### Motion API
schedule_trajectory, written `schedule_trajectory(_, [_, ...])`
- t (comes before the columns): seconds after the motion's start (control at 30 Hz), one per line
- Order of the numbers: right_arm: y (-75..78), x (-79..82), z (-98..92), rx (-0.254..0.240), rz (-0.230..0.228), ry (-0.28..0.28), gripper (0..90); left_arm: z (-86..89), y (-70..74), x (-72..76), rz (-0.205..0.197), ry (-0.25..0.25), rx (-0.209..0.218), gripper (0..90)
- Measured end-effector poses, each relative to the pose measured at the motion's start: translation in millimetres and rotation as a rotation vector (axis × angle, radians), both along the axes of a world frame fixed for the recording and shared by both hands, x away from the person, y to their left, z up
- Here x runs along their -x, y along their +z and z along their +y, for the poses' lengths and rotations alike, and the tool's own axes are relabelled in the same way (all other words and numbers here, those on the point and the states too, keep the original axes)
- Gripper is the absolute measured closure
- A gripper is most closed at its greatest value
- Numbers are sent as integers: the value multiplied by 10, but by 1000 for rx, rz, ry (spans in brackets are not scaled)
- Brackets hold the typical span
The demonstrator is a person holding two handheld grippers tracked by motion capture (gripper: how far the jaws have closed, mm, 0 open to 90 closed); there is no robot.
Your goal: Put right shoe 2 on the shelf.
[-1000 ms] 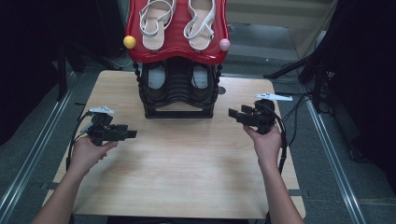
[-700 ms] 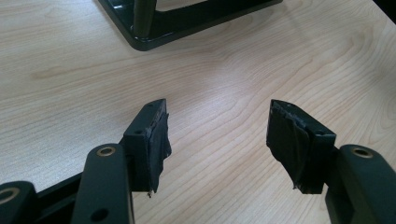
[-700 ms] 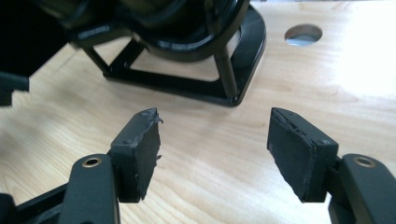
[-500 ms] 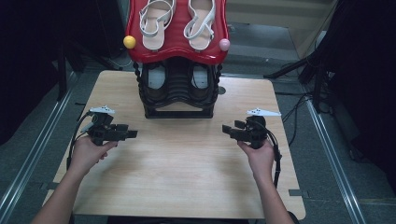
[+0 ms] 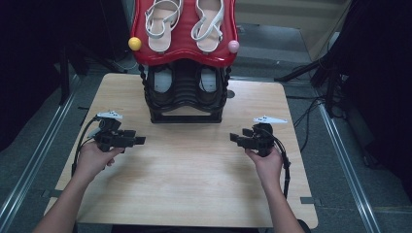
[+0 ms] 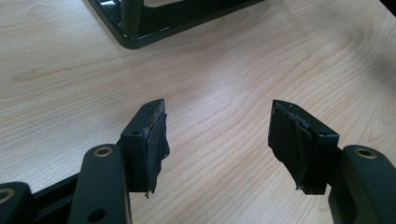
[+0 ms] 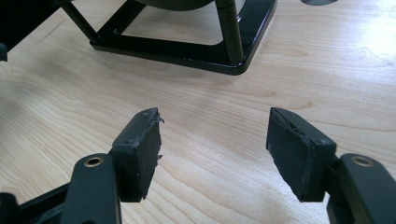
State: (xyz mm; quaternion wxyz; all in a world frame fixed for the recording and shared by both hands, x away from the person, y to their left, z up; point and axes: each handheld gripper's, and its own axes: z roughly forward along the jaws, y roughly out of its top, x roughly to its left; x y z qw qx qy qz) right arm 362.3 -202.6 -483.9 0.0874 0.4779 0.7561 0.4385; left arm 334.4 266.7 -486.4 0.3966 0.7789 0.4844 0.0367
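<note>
While both hands rest low on the desk, the left tongs and right tongs stay spread and empty, aimed inward toward the shoe rack at upper centre, probably ready to reach it.

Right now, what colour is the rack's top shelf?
Red, clearest in the high view: top shelf.

I see a pale wooden table with rounded corners, its grain running side to side. A black shoe rack stands on it at the middle of the far edge, its open frame base flat on the wood. The rack's red top tier overhangs the far edge. A small round dark mark sits just right of the rack.
</note>
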Motion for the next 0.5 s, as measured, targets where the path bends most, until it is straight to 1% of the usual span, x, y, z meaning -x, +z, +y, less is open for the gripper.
schedule_trajectory(0.03, [-3, -2, 6, 4, -4, 3, 362, -5, -2, 1, 0, -3, -4, 375])
schedule_trajectory(0.23, [-14, -7, 13, 9, 6, 1, 360, -22, -6, 4, -7, -6, -18, 369])
schedule_trajectory(0.4, [-23, -8, 21, 19, 8, 8, 359, -37, -11, 6, -7, -11, -25, 366])
schedule_trajectory(0.5, [-25, -8, 27, 19, 13, 4, 357, -41, -14, 4, -5, -11, -21, 366])
